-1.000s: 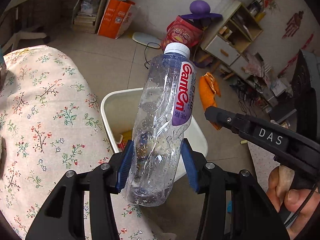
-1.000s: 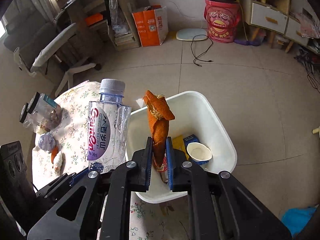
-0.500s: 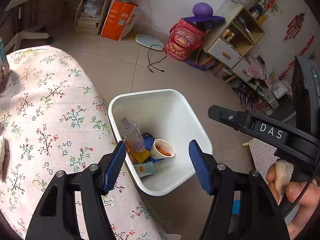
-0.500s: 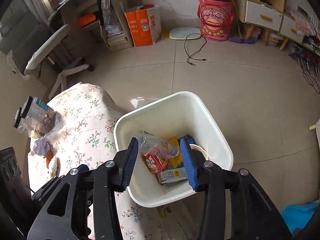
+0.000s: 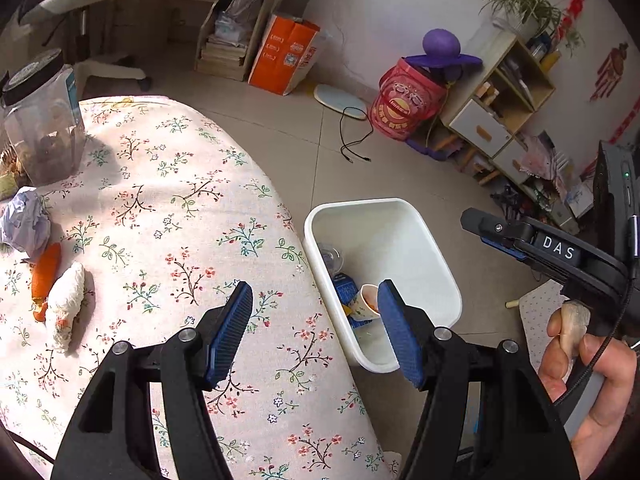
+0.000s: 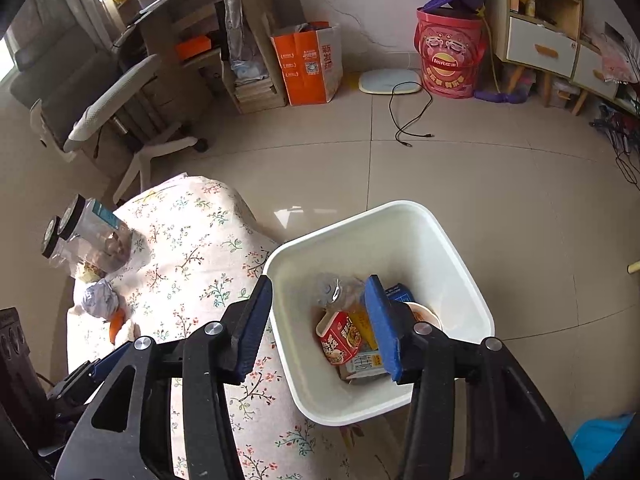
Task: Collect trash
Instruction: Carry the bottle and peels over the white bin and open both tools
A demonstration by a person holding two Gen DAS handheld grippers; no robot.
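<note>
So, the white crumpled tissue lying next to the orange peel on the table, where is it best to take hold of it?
Grip the white crumpled tissue across its narrow middle, coming from above. It lies flat and elongated on the floral tablecloth, with the orange peel touching its left side, so probably close the left tongs across the short width, clear of the peel.

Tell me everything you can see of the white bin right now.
The bin is a white, glossy, plastic-looking tub with rounded corners and a rolled rim, open-topped, no lid. It stands upright on the tiled floor, close beside the cloth-covered table; whether they touch I cannot tell. It is partly filled: a clear crushed bottle, a red snack cup, a paper cup, a blue carton and a pale carton. Neither gripper touches it.
</note>
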